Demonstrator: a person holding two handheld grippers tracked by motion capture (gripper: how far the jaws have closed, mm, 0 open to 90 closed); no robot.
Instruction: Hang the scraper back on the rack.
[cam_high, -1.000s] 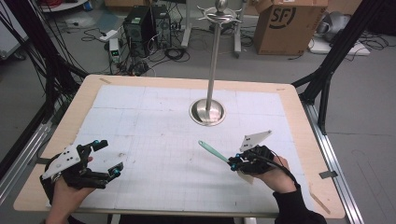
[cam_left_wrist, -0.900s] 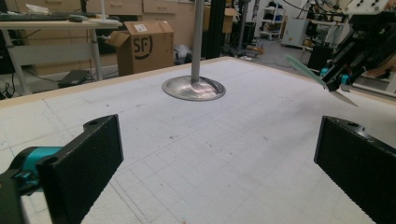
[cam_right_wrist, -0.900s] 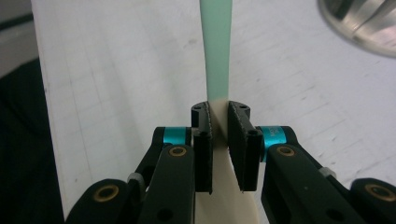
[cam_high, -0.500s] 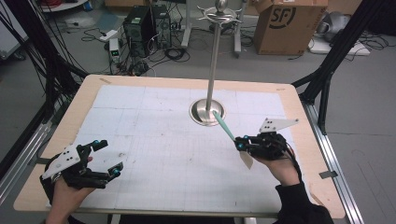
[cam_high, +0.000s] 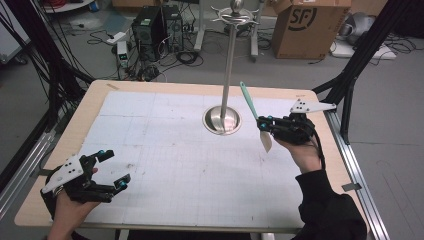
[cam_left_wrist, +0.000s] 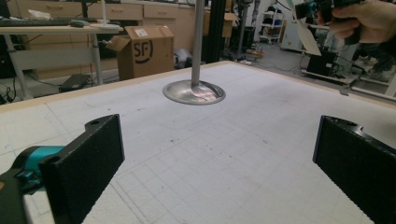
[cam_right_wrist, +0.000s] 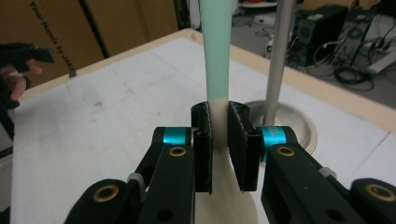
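While the left hand-held gripper (cam_high: 112, 170) gapes, the right hand-held gripper (cam_right_wrist: 219, 140) clamps a slim mint-handled, cream-bladed spatula (cam_right_wrist: 215, 56).

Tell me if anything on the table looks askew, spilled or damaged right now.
Nothing stands out. The metal stand sits upright on the white mat. The spatula is off the table, clamped in the right gripper; the left gripper rests open near the front edge.
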